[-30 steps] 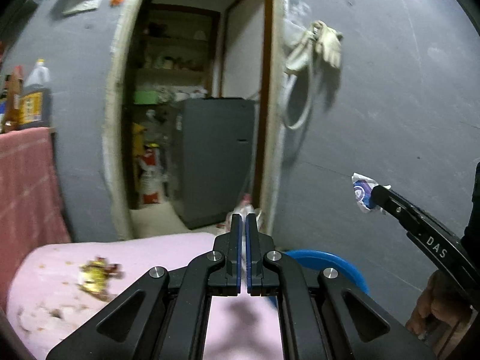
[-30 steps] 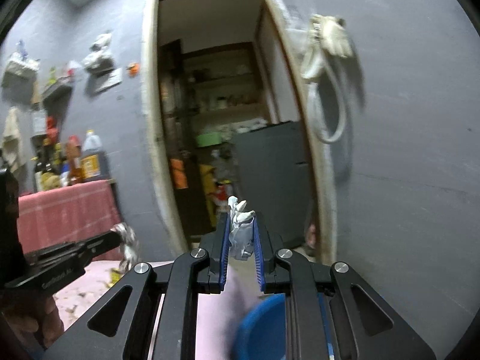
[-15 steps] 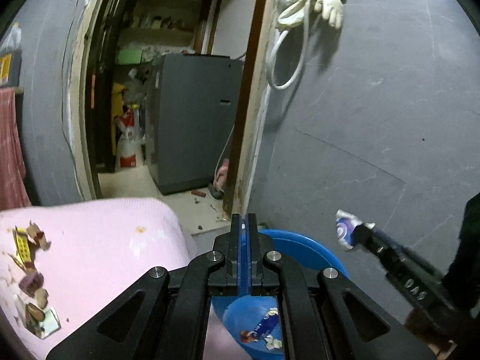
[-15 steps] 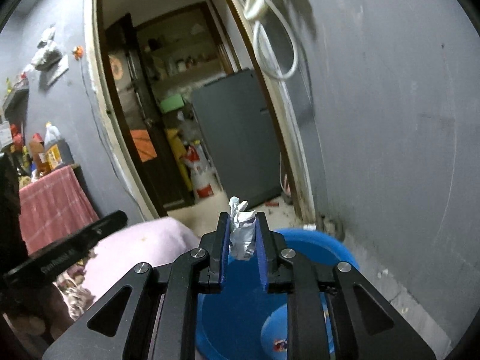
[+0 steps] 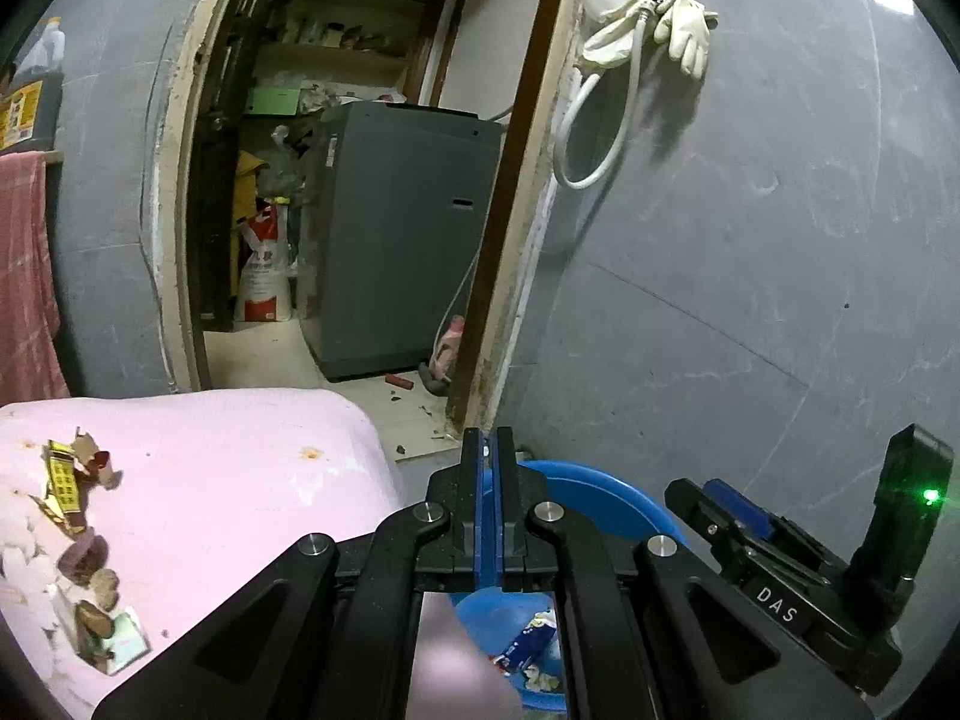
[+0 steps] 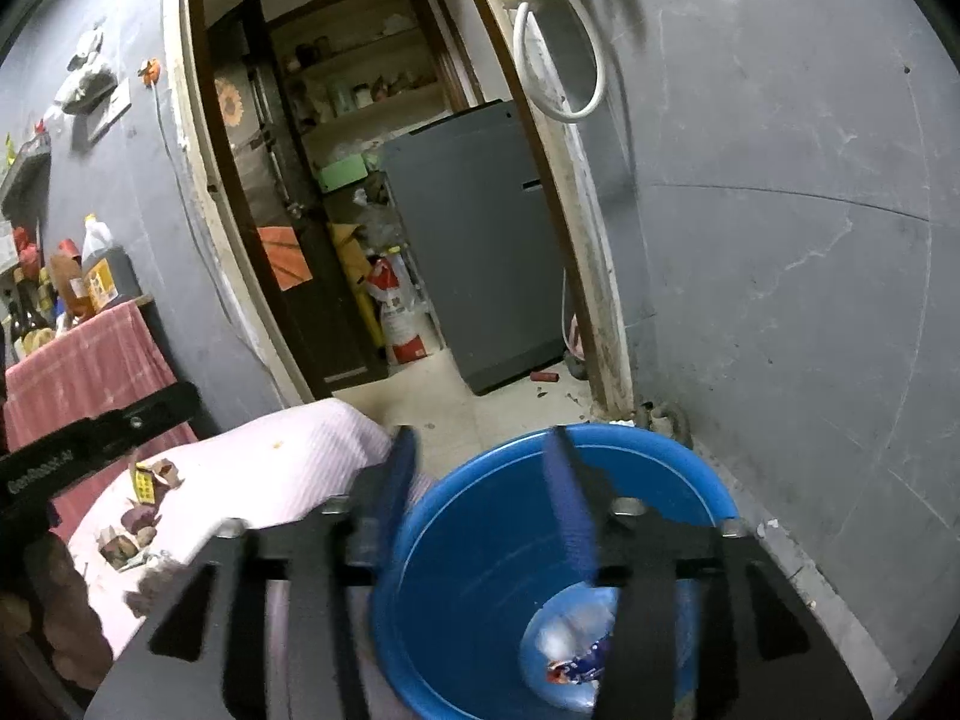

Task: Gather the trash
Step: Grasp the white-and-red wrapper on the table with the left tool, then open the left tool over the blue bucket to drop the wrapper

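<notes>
One round blue plastic bucket [image 6: 654,468]. Two black hand-held grippers: left hand-held gripper [image 5: 493,501], right hand-held gripper [image 6: 483,489]. One pink cloth-covered bench [image 5: 240,468]. One grey boxy appliance [image 5: 402,240] beyond the doorway. One looped white hose [image 5: 591,138]. One pale rubber glove [image 5: 687,30]. Scattered wrapper scraps [image 5: 72,492] on the bench, too jumbled to count.

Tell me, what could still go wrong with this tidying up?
Two things, I think. The remaining scraps lie near the edge of the pink cloth, so a clumsy pinch by the shut left tongs might push them off onto the floor. And the open right tongs hang just above the blue bucket, so a careless swing could knock its rim and tip out the wrappers inside.
</notes>
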Tool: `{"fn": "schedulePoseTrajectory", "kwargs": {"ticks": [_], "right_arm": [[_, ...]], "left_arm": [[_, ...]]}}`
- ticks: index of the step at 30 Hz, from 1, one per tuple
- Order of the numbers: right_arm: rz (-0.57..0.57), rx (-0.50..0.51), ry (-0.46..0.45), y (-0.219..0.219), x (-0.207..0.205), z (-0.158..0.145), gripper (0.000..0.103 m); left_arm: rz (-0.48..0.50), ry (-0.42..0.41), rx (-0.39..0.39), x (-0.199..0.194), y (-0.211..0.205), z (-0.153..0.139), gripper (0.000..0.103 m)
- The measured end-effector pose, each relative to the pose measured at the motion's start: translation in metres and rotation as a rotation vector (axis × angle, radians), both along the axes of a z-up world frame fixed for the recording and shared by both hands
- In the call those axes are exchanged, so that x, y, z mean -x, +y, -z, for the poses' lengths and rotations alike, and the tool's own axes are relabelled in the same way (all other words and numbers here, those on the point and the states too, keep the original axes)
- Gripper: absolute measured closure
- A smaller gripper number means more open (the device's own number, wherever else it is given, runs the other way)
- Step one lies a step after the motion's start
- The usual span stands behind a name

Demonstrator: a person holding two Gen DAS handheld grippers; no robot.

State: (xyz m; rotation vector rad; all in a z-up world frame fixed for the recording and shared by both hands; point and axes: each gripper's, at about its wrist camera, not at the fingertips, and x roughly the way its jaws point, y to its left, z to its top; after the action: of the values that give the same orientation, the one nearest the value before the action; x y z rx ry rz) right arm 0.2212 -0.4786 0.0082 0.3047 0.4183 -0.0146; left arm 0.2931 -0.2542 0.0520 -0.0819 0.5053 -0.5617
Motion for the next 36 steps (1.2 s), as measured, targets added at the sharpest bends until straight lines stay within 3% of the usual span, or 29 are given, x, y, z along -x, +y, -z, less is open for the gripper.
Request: {"fn": "schedulePoseTrajectory", "kwargs": {"ticks": [4, 8, 9, 15, 19, 22, 23, 24, 27, 32, 36], "right_arm": [[-0.001, -0.004, -0.019, 0.001, 0.000, -0.004, 0.043], [-0.005, -0.006, -0.040, 0.005, 0.001, -0.007, 0.032], [-0.008, -0.005, -0.045, 0.006, 0.002, -0.008, 0.032], [-0.018, -0.004, -0.052, 0.012, 0.001, -0.010, 0.025], [-0.009, 0.008, -0.060, 0.012, 0.003, -0.011, 0.020], [0.004, 0.009, -0.074, 0.009, 0.005, -0.011, 0.016], [0.012, 0.008, -0.082, 0.007, 0.006, -0.011, 0.016], [0.019, 0.007, -0.089, 0.006, 0.009, -0.011, 0.016], [0.028, 0.002, -0.100, 0.001, 0.011, -0.012, 0.015], [0.051, -0.006, -0.108, -0.006, 0.015, -0.013, 0.015], [0.109, 0.006, -0.140, -0.013, 0.022, -0.018, 0.015]], "left_arm": [[-0.018, 0.008, -0.004, 0.010, 0.020, -0.006, 0.096], [-0.045, 0.008, -0.016, 0.028, 0.049, -0.004, 0.059], [-0.054, 0.002, -0.019, 0.034, 0.059, -0.002, 0.057], [-0.049, 0.101, -0.077, 0.041, 0.081, 0.025, 0.057], [-0.030, 0.230, -0.081, 0.026, 0.076, 0.045, 0.057], [-0.014, 0.280, -0.097, 0.016, 0.069, 0.053, 0.058], [-0.010, 0.285, -0.090, 0.014, 0.067, 0.054, 0.067], [-0.003, 0.289, -0.074, 0.012, 0.066, 0.054, 0.083], [0.003, 0.286, -0.078, 0.008, 0.058, 0.054, 0.093], [0.021, 0.247, -0.062, 0.005, 0.039, 0.048, 0.097], [0.050, 0.208, 0.005, -0.006, 0.010, 0.033, 0.096]]}}
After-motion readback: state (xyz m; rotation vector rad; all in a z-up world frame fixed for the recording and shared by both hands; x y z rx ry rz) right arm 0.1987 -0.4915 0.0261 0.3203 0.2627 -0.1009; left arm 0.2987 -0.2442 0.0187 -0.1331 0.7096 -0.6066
